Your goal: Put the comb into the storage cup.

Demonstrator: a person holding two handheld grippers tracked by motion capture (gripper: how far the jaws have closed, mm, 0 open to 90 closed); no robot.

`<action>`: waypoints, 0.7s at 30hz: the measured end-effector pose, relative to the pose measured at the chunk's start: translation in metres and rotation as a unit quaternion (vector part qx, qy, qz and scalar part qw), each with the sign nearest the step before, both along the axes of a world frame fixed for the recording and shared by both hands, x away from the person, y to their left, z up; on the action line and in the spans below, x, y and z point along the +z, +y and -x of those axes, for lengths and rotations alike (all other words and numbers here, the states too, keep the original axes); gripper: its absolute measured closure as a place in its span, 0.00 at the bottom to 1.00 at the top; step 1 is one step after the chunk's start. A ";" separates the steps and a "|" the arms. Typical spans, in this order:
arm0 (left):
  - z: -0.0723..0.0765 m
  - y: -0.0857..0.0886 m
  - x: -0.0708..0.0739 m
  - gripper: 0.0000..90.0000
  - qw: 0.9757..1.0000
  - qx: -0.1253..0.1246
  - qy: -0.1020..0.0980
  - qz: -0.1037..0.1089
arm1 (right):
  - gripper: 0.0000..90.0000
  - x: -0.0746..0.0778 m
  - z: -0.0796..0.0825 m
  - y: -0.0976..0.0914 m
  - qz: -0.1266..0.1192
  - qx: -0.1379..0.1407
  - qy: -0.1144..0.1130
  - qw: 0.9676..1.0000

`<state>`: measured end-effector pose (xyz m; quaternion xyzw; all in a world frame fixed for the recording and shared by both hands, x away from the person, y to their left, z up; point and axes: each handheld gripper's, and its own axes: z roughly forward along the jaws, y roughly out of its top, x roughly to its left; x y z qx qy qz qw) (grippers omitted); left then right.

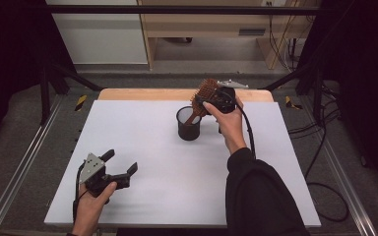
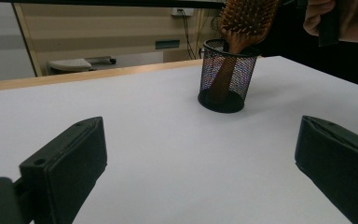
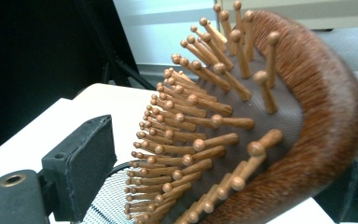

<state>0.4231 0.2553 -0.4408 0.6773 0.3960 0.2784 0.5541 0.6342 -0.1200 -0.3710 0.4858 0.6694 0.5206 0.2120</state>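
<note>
A wooden paddle hairbrush (image 1: pixel 207 91) stands handle-down in a black mesh cup (image 1: pixel 188 125) at the far middle of the white table (image 1: pixel 142 142). My right gripper (image 1: pixel 205 102) is at the brush head. In the right gripper view the bristled head (image 3: pixel 261 116) sits between the jaws of my right gripper (image 3: pixel 223 149). The left pad (image 3: pixel 81 163) stands just clear of the bristle tips, so the gripper is open. The cup's rim (image 3: pixel 107 200) shows below. My left gripper (image 1: pixel 122 161) rests open and empty near the front left. From it (image 2: pixel 200 135) I see the cup (image 2: pixel 226 77) and brush (image 2: pixel 249 16) ahead.
A wooden cabinet (image 1: pixel 211 24) stands beyond the table's far edge. Cables (image 1: pixel 325 147) trail on the floor at the right. Metal rails (image 1: pixel 24 162) and black frame struts (image 1: pixel 54 73) run along both sides. Bare white tabletop lies between the two grippers.
</note>
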 end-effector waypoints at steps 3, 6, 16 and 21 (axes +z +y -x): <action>0.000 0.000 0.000 0.02 1.000 0.000 0.000 -0.001 | 0.11 0.001 0.001 -0.001 0.002 -0.004 -0.002 1.000; 0.000 0.000 0.000 0.02 1.000 -0.001 0.001 -0.001 | 0.10 0.002 0.001 -0.002 0.005 -0.005 -0.002 1.000; 0.000 0.001 0.000 0.02 1.000 0.000 0.001 -0.001 | 0.09 0.003 0.005 -0.002 0.032 -0.010 -0.013 0.999; 0.000 0.001 0.000 0.02 1.000 0.000 0.001 -0.001 | 0.09 0.003 0.006 -0.002 0.036 -0.009 -0.015 0.999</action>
